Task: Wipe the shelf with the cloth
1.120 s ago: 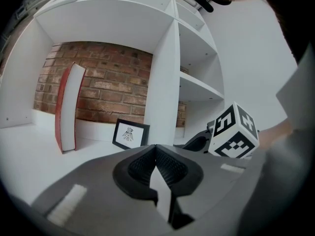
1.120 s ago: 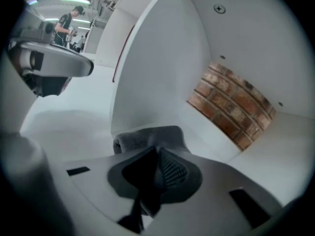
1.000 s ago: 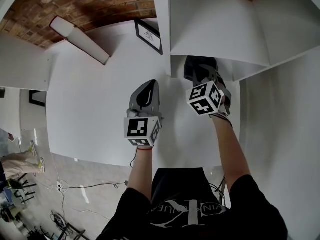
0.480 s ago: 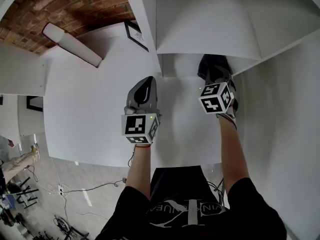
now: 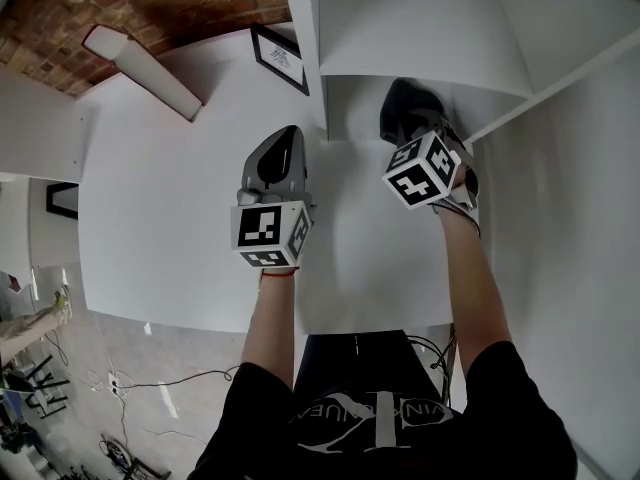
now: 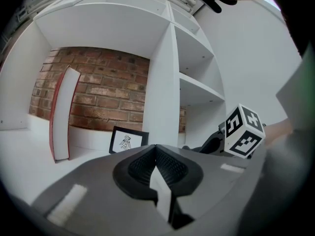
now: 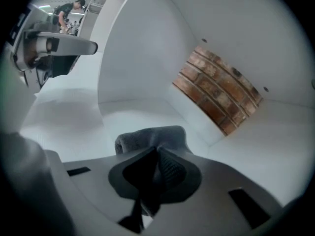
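A dark grey cloth (image 5: 404,108) lies bunched on the white shelf floor (image 5: 352,140) of the right-hand compartment. My right gripper (image 5: 418,133) is shut on it and its jaws are closing tighter. In the right gripper view a fold of the cloth (image 7: 147,135) sticks out past the right gripper (image 7: 158,152) and rests on the shelf floor (image 7: 74,117). My left gripper (image 5: 284,140) hovers over the left compartment, shut with nothing in it. In the left gripper view the left gripper (image 6: 156,149) has its jaws meeting, and the right gripper's marker cube (image 6: 243,132) shows to the right.
A vertical divider (image 5: 305,58) separates the two compartments. In the left one a black-framed picture (image 5: 280,58) and a leaning white and red book (image 5: 140,68) stand against the brick back wall (image 6: 108,92). An upper shelf board (image 5: 420,28) roofs the right compartment.
The right gripper swung the cloth to the right, away from the divider, then back left toward it. The left gripper stayed over the left compartment.
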Demonstrator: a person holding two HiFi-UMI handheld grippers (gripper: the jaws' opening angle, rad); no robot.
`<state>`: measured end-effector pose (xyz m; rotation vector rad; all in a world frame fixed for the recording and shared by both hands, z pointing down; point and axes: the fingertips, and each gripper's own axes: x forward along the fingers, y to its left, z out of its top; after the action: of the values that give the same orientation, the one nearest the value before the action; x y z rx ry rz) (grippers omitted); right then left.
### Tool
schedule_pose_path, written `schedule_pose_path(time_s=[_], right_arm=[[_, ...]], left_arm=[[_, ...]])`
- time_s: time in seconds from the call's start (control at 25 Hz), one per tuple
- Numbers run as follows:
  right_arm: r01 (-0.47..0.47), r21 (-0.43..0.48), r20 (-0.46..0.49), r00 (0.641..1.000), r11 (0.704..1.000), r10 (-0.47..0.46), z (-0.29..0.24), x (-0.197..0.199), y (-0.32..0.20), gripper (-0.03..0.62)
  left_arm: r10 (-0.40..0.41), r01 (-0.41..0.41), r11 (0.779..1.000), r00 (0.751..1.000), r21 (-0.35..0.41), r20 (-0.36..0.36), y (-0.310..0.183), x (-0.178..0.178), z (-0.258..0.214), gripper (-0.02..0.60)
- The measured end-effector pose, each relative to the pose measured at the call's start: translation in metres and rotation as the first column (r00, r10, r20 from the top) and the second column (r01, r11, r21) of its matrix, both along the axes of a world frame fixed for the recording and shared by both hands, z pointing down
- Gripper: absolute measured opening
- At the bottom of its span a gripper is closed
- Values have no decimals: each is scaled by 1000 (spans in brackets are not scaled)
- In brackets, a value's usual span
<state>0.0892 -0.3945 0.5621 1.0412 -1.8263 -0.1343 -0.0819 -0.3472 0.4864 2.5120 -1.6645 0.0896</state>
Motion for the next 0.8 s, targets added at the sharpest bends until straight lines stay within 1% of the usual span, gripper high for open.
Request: schedule_pose_path(time_s=[0.16, 0.32, 0.52, 0.68, 0.8], right_arm=[[95, 10, -10, 995, 995, -94, 1, -30, -1, 31], [185, 20, -15, 983, 982, -185, 0, -57, -3, 31], [263, 16, -8, 965, 965, -263, 0, -80, -7, 31], [333, 27, 6, 943, 943, -333, 0, -98, -11, 31], [368, 38, 7, 930, 929, -369, -1, -107, -15, 31]], left_arm=[[-9, 9, 1000, 1000, 10, -3, -5, -6, 5, 11], [-7, 7, 1000, 1000, 30, 8, -12, -8, 7, 11], [6, -6, 999, 1000, 43, -1, -23, -9, 9, 11], [-2, 2, 999, 1000, 47, -7, -30, -10, 9, 11], [2, -2, 999, 1000, 48, -5, -33, -8, 7, 11]])
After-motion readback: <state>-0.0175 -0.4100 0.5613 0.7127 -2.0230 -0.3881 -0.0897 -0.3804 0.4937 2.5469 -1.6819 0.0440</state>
